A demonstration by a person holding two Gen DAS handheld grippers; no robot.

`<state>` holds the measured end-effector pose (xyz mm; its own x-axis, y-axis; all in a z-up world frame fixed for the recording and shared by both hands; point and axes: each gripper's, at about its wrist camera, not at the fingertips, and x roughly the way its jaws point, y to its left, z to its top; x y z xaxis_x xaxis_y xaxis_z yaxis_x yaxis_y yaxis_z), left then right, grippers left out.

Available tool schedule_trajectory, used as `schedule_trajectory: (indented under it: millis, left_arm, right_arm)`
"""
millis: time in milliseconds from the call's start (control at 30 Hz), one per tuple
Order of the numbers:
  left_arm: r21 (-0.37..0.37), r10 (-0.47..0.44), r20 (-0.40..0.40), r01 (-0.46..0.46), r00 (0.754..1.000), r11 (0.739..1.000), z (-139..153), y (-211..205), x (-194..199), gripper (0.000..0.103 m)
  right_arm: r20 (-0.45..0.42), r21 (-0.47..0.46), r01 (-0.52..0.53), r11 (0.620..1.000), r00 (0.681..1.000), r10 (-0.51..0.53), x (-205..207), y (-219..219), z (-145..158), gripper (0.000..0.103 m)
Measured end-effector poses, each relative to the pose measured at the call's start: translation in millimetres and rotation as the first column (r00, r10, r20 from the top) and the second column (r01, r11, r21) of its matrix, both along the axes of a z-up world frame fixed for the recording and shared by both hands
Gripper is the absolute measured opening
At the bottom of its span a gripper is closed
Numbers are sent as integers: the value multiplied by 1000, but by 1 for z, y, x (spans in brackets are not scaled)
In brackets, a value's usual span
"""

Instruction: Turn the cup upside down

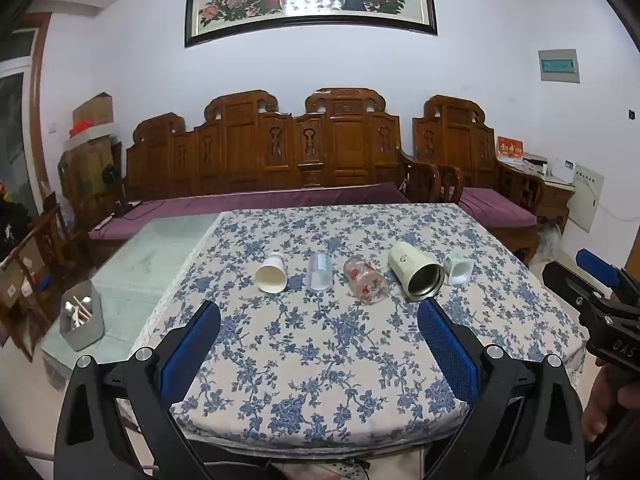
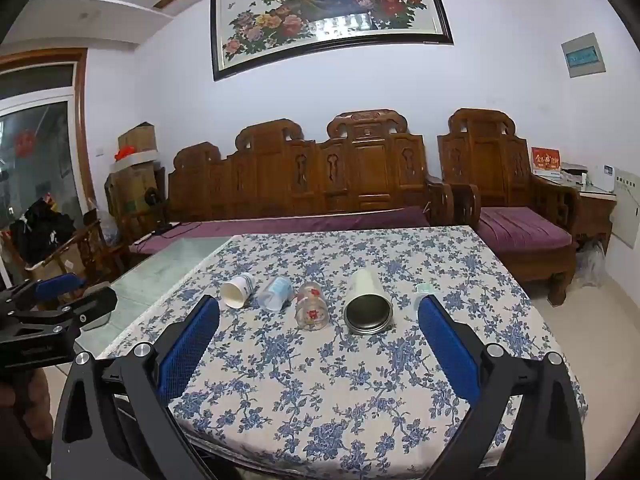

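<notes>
Several cups lie on their sides in a row on the floral tablecloth (image 1: 320,360): a white paper cup (image 1: 272,273) (image 2: 237,290), a clear plastic cup (image 1: 319,271) (image 2: 275,293), a glass with red flowers (image 1: 366,282) (image 2: 312,306), a cream steel-lined mug (image 1: 416,276) (image 2: 368,300) and a small pale green cup (image 1: 459,267) (image 2: 424,289). My left gripper (image 1: 318,312) is open and empty, short of the row. My right gripper (image 2: 318,308) is open and empty, short of the row; it also shows at the right edge of the left wrist view (image 1: 600,292).
A grey holder with utensils (image 1: 81,316) stands on the glass table (image 1: 152,256) to the left of the cloth. A carved wooden sofa (image 1: 280,152) with purple cushions runs behind the table. The left gripper appears at the left edge of the right wrist view (image 2: 56,304).
</notes>
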<state>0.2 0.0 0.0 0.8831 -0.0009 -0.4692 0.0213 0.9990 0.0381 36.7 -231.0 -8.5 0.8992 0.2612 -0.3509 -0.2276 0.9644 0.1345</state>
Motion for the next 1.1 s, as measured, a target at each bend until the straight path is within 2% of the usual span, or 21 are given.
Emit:
schedule_trajectory:
  millis: [1100]
  left_arm:
    - [-2, 0, 22, 0, 1000, 1000, 7, -1, -1, 95]
  right_arm:
    - [4, 4, -5, 1000, 1000, 5, -2, 2, 3, 100]
